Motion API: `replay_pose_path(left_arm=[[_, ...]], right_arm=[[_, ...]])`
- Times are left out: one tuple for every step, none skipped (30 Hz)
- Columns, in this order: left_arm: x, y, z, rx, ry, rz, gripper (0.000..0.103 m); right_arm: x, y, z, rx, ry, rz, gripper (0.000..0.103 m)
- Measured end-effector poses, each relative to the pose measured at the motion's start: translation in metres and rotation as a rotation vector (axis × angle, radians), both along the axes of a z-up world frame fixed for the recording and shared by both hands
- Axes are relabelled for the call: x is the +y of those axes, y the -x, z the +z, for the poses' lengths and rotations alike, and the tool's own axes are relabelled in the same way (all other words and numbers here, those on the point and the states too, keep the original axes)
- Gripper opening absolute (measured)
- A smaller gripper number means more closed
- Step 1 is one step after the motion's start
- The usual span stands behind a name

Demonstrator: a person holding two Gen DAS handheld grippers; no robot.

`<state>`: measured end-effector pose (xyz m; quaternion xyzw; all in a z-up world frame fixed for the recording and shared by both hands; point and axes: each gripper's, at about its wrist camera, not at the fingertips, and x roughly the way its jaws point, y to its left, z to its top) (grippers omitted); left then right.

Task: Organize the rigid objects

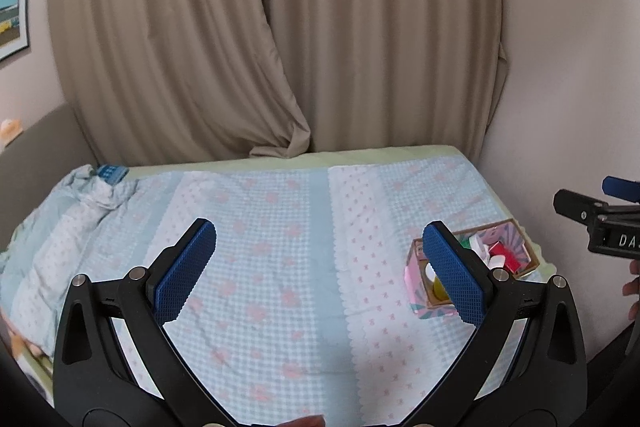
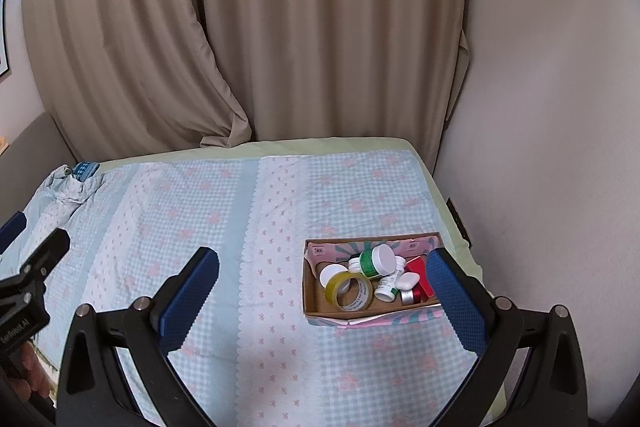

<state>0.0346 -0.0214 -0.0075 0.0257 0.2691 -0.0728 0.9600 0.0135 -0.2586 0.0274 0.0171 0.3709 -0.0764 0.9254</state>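
Observation:
A shallow cardboard box point(image 2: 316, 297) with pink patterned sides sits on the bed at the right. It holds a yellow tape roll point(image 2: 349, 291), a green-banded white jar point(image 2: 375, 259), a white bottle point(image 2: 387, 285), a red box point(image 2: 421, 277) and small white lids. The box also shows in the left wrist view point(image 1: 416, 269), partly hidden by a finger. My left gripper point(image 1: 320, 269) is open and empty above the bed's middle. My right gripper point(image 2: 322, 289) is open and empty, with its right finger point(image 2: 454, 301) over the box's right end.
The bed has a blue checked sheet point(image 2: 200, 227) with pink flowers. A bunched cloth with a blue item point(image 2: 86, 171) lies at the far left corner. Beige curtains point(image 2: 280, 27) hang behind, and a white wall point(image 2: 540, 147) runs along the right edge.

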Motion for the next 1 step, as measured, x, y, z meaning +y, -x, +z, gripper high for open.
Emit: replay_pose_path(left_arm=[[0.0034, -0.0037, -0.0023, 0.01, 0.007, -0.006, 0.103]], right_arm=[[0.0029, -0.0015, -0.001, 0.004, 0.0, -0.004, 0.103]])
